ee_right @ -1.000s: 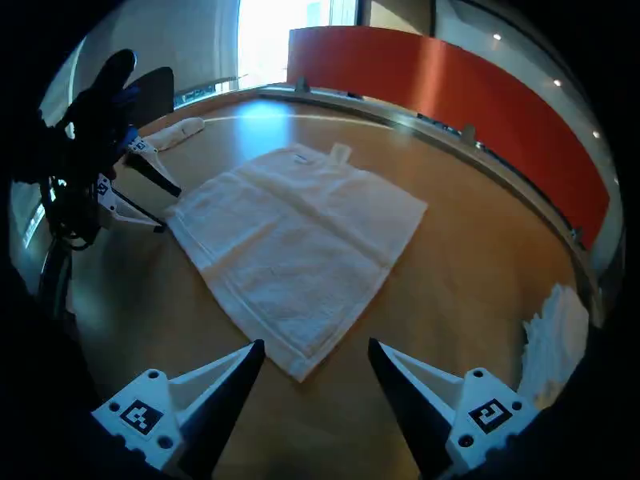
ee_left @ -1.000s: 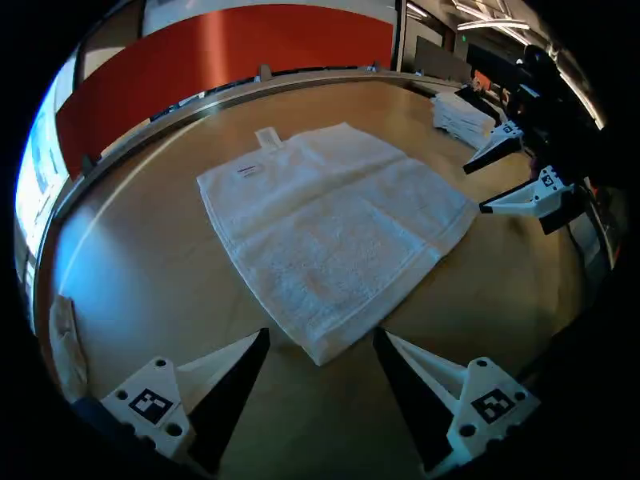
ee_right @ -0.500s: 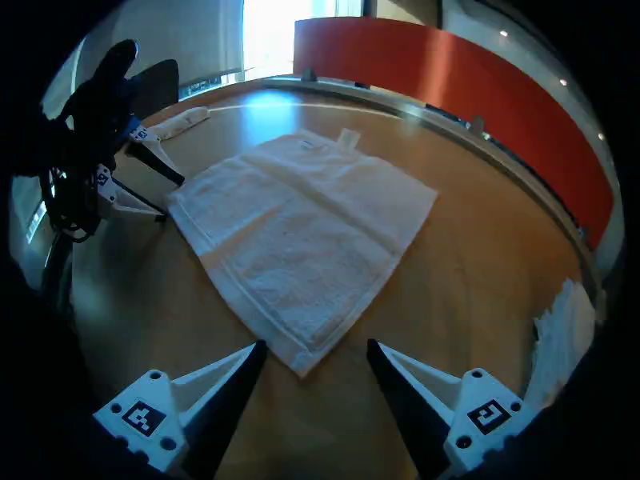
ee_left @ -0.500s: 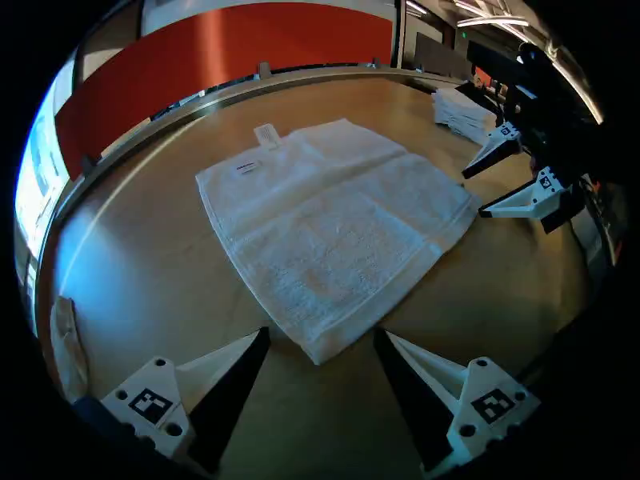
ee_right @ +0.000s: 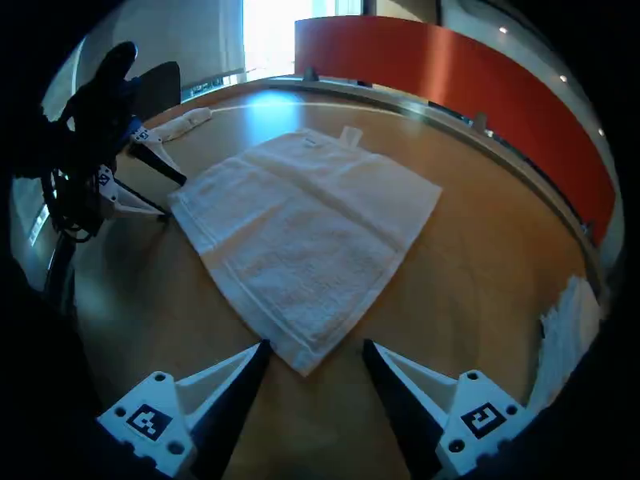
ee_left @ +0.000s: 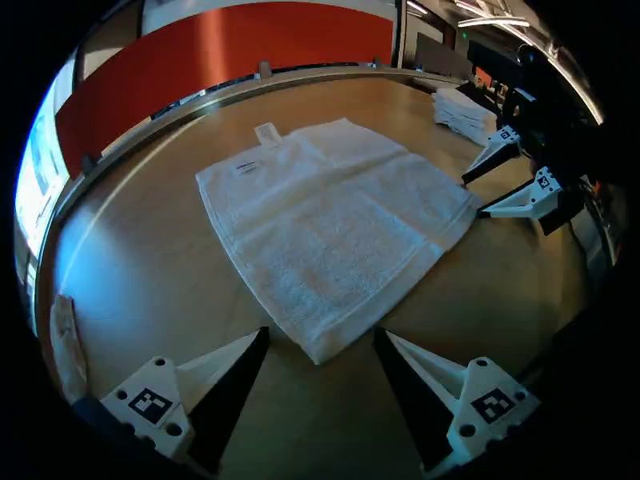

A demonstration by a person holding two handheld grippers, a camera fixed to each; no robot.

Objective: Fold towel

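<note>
At the bottom of the left gripper view, the left gripper has its jaws spread wide and holds nothing. The nearest corner of a white towel lies in the gap between them. The towel lies flat in the middle of the frame on a tan wooden worktop, set cornerwise, with a small care tag sticking out from its far edge. A rolled cloth rests at the lower left rim of the frame.

At the bottom of the right gripper view, the right gripper also has its jaws wide apart and empty, with another corner of the towel lying between the tips. Whether either pair touches the fabric cannot be told.

In the left gripper view, the right gripper appears at the right of the frame with jaws parted, its tips at the towel's right-hand corner. Above it, in the upper right, a stack of folded towels sits well apart from the spread one. A red wall panel runs along the worktop's far edge at the top. A bright window glows at the top of the right gripper view.
</note>
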